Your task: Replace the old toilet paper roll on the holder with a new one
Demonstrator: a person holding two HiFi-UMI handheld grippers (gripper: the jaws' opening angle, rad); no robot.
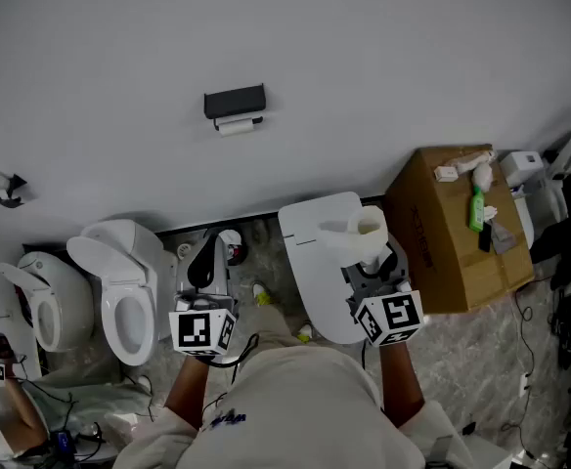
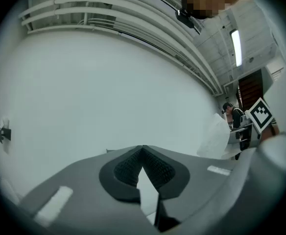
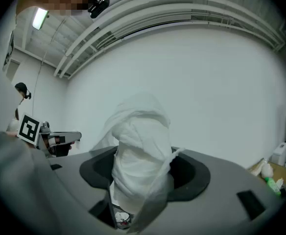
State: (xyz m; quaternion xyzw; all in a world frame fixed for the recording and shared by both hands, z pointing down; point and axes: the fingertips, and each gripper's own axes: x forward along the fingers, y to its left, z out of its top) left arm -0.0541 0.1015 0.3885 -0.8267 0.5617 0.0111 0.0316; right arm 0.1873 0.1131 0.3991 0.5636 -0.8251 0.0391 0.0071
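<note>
A black holder (image 1: 235, 100) is fixed to the white wall, with a small, nearly used-up roll (image 1: 235, 125) hanging under it. My right gripper (image 1: 369, 249) is shut on a new white toilet paper roll (image 1: 367, 228), well below the holder and to its right. In the right gripper view the roll (image 3: 140, 131) stands between the jaws with loose paper draped over it, and the gripper (image 3: 142, 173) points level at the wall. My left gripper (image 1: 205, 254) is shut and holds nothing; its ribbed pads (image 2: 128, 168) meet at the tip, facing bare wall.
Two white toilets (image 1: 127, 286) (image 1: 43, 306) stand at the lower left. A white toilet lid (image 1: 315, 228) lies under the right gripper. A cardboard box (image 1: 457, 233) with bottles on top sits at the right. A small black fitting (image 1: 7, 190) is on the wall at far left.
</note>
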